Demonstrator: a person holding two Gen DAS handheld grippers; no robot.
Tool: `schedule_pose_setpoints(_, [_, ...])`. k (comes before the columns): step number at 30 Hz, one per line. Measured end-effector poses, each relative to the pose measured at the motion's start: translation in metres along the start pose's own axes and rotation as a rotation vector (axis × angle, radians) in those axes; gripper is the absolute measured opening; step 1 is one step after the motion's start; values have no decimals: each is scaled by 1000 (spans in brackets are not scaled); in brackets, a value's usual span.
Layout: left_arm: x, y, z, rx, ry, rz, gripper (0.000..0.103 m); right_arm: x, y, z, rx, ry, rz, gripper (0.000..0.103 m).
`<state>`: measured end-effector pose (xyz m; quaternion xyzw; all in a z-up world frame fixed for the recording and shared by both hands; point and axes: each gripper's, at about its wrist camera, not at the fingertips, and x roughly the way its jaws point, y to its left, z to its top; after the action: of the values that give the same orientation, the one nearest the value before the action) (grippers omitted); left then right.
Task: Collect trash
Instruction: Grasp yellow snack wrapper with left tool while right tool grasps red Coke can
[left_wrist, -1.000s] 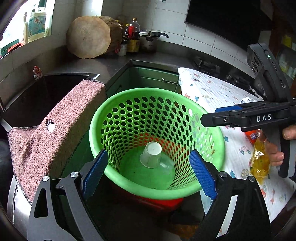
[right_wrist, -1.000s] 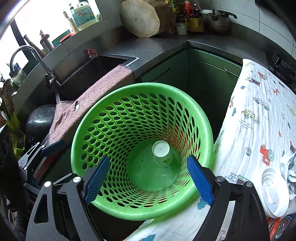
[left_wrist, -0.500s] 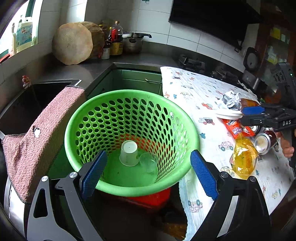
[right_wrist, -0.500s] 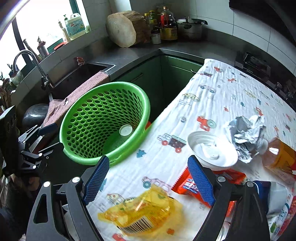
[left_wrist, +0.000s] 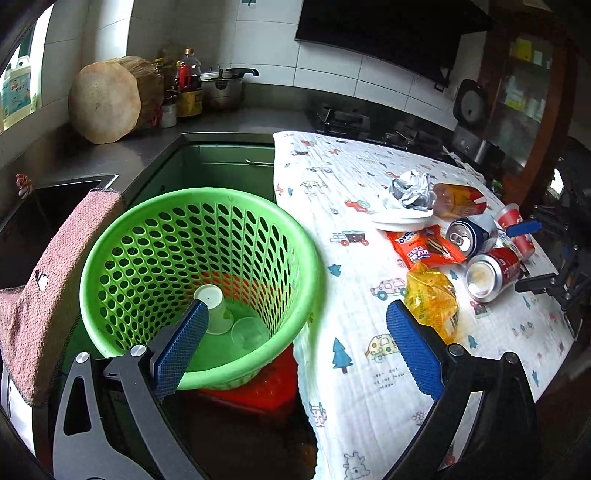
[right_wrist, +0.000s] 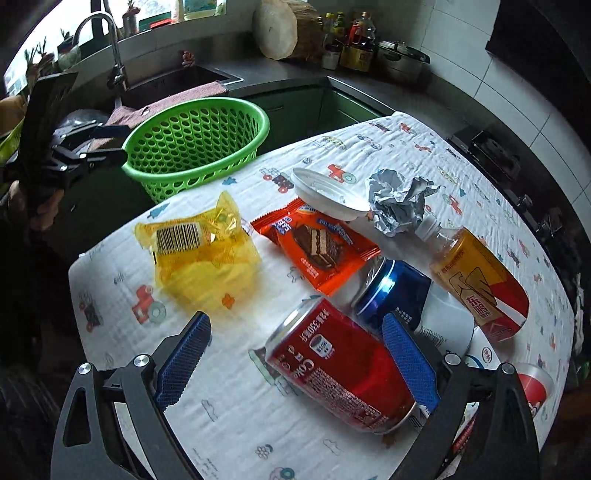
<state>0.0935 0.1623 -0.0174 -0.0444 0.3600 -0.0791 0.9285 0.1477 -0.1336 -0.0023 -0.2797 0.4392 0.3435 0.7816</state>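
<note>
A green basket (left_wrist: 303, 258) (right_wrist: 195, 110) holds an upturned white paper cup (left_wrist: 212, 310) and a clear cup (left_wrist: 251, 332). My left gripper (left_wrist: 297, 314) hovers over its near rim, jaws opening, nothing between them. On the cloth-covered table (right_wrist: 406, 147) lie a yellow wrapper (right_wrist: 207, 258), an orange wafer packet (right_wrist: 317, 247), a red can (right_wrist: 340, 365), a blue can (right_wrist: 391, 288), crumpled foil (right_wrist: 395, 203), a white lid (right_wrist: 328, 195) and a tea bottle (right_wrist: 476, 273). My right gripper (right_wrist: 297, 319) hangs above the red can, jaws opening, pads off it.
A pink towel (left_wrist: 48, 266) drapes over the sink's edge (right_wrist: 221, 75) left of the basket. A red stool (left_wrist: 258, 384) stands under the basket. A round chopping block (left_wrist: 107, 103), bottles and a pot line the back counter. A red cup (right_wrist: 532, 387) lies at the table's right edge.
Both views have swung right, away from the basket's inside toward the table. My right gripper went from over the basket to above the cans. Both pairs of jaws stand wider.
</note>
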Motion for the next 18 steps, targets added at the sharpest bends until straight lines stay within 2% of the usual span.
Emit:
schedule_pose_setpoints(9, [18, -30, 9, 40, 43, -65, 98, 24, -14, -15, -130, 72, 47, 92])
schedule_pose_setpoints(18, [32, -69, 14, 153, 98, -147, 98, 51, -19, -16, -181, 113, 89, 92])
